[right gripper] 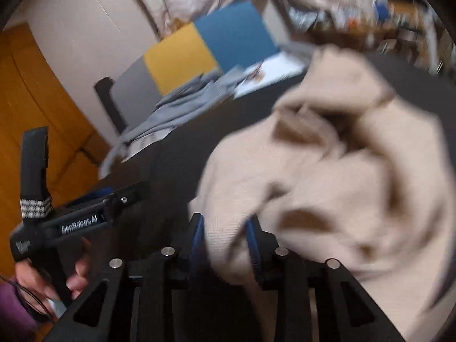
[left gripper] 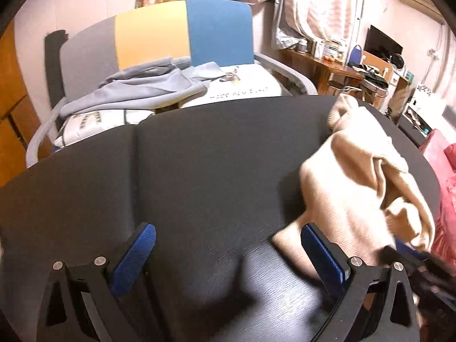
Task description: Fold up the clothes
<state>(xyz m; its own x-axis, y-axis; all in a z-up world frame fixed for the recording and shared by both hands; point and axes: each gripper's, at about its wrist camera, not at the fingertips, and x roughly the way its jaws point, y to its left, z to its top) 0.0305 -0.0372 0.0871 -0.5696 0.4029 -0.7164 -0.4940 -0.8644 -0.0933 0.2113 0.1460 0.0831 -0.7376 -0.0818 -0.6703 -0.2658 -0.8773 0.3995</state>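
Observation:
A beige knit garment (left gripper: 362, 182) lies bunched on the right side of the dark table (left gripper: 216, 154). My left gripper (left gripper: 225, 245) is open and empty over the table, its right finger at the garment's near corner. In the right wrist view my right gripper (right gripper: 225, 230) is shut on a fold of the beige garment (right gripper: 327, 176), which fills the blurred right half of the frame. The left gripper's body (right gripper: 85, 216) and the hand holding it show at the lower left of that view.
A chair (left gripper: 182, 31) with grey, yellow and blue back panels stands behind the table, piled with a grey garment (left gripper: 136, 88) and white printed clothes (left gripper: 242, 85). A cluttered wooden desk (left gripper: 336, 65) is at the back right. Pink fabric (left gripper: 447, 188) lies at the right edge.

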